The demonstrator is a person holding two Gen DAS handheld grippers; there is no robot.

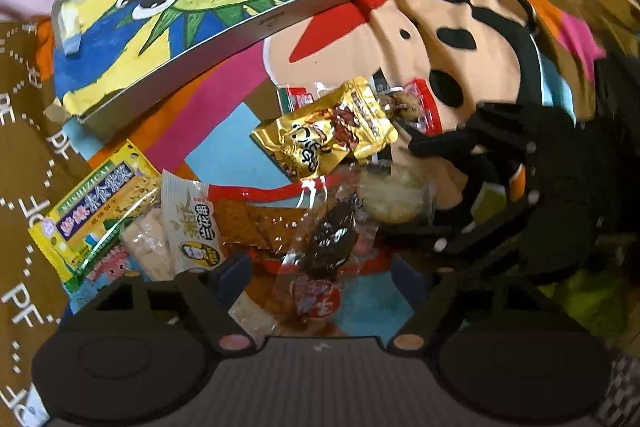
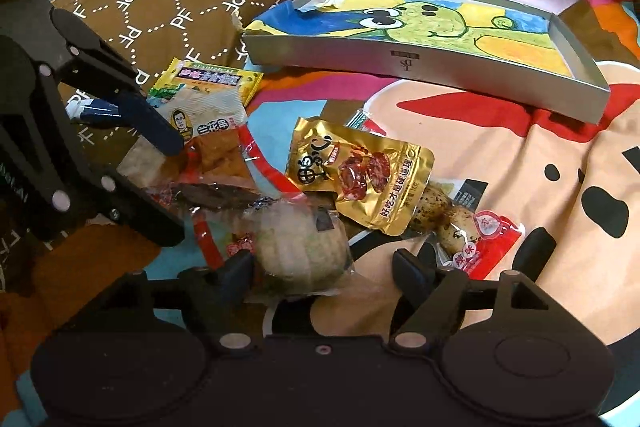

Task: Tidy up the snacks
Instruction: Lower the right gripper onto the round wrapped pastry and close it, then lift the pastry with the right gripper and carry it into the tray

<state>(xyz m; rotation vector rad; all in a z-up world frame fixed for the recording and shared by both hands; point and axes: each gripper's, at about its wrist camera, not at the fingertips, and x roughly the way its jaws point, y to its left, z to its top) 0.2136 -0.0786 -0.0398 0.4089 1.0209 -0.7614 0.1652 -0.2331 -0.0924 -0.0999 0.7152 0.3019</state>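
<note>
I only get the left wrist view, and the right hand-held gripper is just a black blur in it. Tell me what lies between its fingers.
Observer: The right hand-held gripper is open. A round pale wrapped pastry lies between its fingers, close to the one on the left of the right wrist view.
Operator: Describe the pack tucked under the gold packet; I see only its tip.
Observer: It is a clear pack of speckled quail eggs reaching out from under the gold packet. Its red labelled end lies just past the finger on the right of that view.
</note>
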